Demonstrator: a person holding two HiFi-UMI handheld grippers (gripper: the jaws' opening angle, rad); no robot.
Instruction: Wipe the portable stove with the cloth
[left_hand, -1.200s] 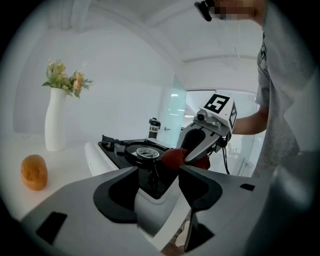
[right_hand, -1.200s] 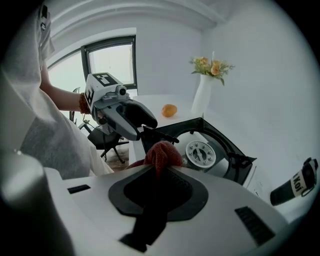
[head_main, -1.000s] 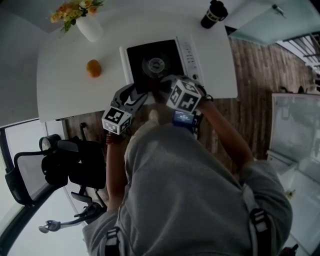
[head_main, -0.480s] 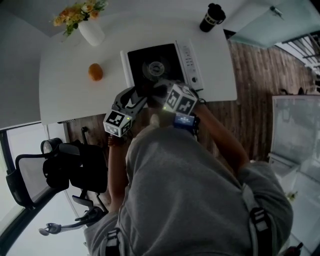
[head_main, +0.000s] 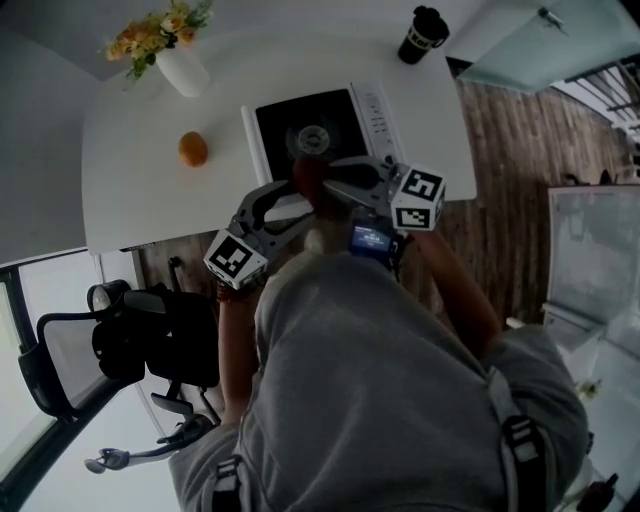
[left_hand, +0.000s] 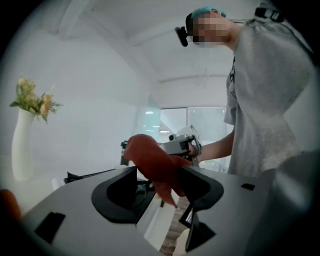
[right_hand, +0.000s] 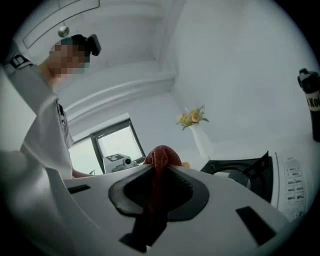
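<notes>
The portable stove (head_main: 275, 120), white with a black top and burner, sits on the white table (head_main: 140, 190). Above its near edge hangs a red cloth (head_main: 306, 172). My right gripper (head_main: 325, 183) is shut on the cloth (right_hand: 160, 157), which bulges past its tips and trails down between the jaws. My left gripper (head_main: 305, 200) faces it from the left. Its jaws stand apart with the cloth (left_hand: 150, 157) lying across the gap, and the stove's white edge (left_hand: 155, 220) shows below. The right gripper (left_hand: 182, 145) shows just behind the cloth.
On the table stand a white vase of flowers (head_main: 175, 60), an orange (head_main: 193, 149) and a black cup (head_main: 424, 35) at the far right corner. An office chair (head_main: 130, 340) stands at the person's left. Wooden floor lies to the right.
Both grippers have risen from the stove's near edge. The right one has rolled, its marker cube now at the right. The red cloth now shows between the two grippers.
</notes>
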